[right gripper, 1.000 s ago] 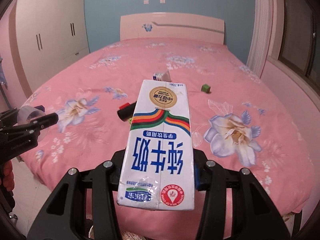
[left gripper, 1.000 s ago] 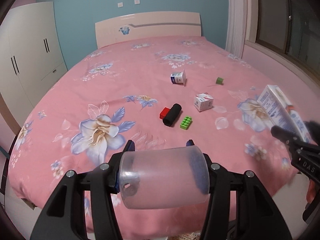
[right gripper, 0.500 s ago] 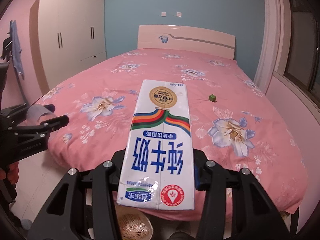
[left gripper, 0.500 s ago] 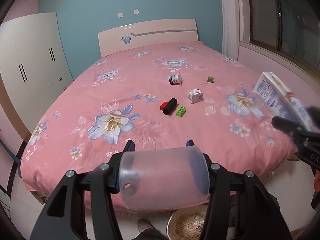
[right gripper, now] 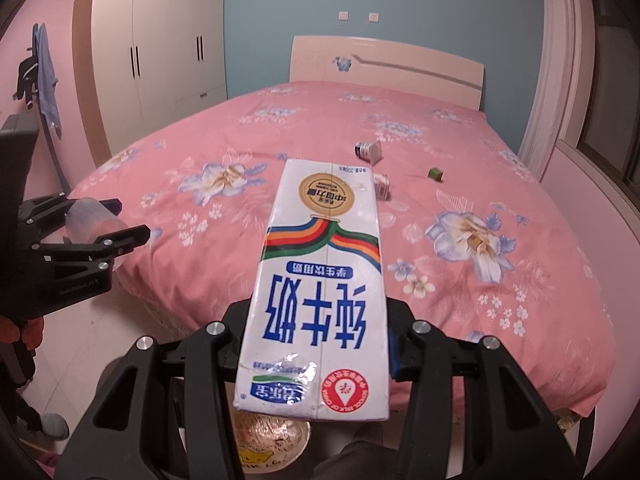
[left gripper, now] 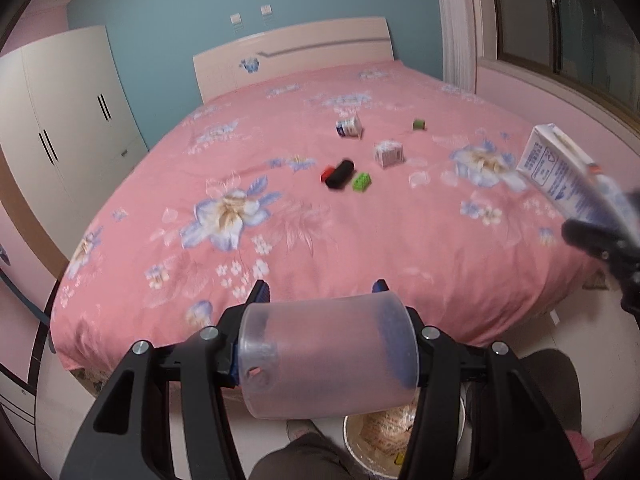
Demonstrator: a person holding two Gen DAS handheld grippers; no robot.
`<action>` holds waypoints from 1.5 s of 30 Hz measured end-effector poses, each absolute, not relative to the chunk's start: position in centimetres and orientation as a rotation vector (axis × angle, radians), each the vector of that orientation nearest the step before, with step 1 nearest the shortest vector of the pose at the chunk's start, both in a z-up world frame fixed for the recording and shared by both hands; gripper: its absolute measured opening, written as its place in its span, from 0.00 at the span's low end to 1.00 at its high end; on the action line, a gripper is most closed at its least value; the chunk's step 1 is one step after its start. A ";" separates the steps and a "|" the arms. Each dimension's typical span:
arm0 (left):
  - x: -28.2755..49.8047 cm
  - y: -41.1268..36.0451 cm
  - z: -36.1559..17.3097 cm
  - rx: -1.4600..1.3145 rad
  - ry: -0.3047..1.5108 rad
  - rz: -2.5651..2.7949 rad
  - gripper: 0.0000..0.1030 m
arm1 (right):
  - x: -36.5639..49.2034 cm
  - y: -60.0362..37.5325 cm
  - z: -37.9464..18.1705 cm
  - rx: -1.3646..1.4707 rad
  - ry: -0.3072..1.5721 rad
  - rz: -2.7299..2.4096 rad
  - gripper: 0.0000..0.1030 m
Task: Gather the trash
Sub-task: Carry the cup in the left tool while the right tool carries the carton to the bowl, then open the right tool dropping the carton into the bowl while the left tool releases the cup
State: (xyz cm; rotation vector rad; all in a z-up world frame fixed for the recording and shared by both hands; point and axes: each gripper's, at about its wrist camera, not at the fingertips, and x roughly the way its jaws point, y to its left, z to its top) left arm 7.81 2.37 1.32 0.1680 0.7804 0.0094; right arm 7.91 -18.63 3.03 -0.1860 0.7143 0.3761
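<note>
My left gripper (left gripper: pixel 320 292) is shut on a clear plastic cup (left gripper: pixel 328 356) held sideways past the foot of the bed. My right gripper (right gripper: pixel 320 316) is shut on a white milk carton (right gripper: pixel 320 288) with blue print; the carton also shows in the left wrist view (left gripper: pixel 560 172). A round trash bin (left gripper: pixel 384 440) stands on the floor under both grippers and also shows in the right wrist view (right gripper: pixel 272 440). On the pink bed (left gripper: pixel 280 220) lie a yogurt cup (left gripper: pixel 349 126), a small white box (left gripper: pixel 388 154), a black roll (left gripper: pixel 339 173), a green brick (left gripper: pixel 361 182) and a green cube (left gripper: pixel 419 124).
A white wardrobe (right gripper: pixel 160 52) stands left of the bed. The headboard (left gripper: pixel 296 56) is at the far wall and a window (left gripper: pixel 568 20) is on the right. The person's leg (left gripper: pixel 304 456) is by the bin. Clothes hang on a rack (right gripper: pixel 40 72) at the far left.
Both grippers have pulled back from the bed and risen, still holding the cup and the carton. The floor and the trash bin have come into view under them.
</note>
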 end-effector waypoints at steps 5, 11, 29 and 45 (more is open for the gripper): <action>7.9 2.2 -1.6 0.163 0.852 -0.012 0.54 | 8.1 -17.8 0.1 -0.204 0.784 0.397 0.47; 8.0 1.9 -5.7 0.155 0.949 -0.040 0.54 | 7.9 -16.2 -3.9 -0.236 0.877 0.430 0.47; 8.8 1.4 -18.7 0.106 1.267 -0.098 0.54 | 7.0 -13.2 -18.7 -0.330 1.257 0.515 0.47; 10.0 0.7 -30.1 0.022 1.554 -0.128 0.54 | 7.4 -11.9 -30.9 -0.277 1.645 0.554 0.47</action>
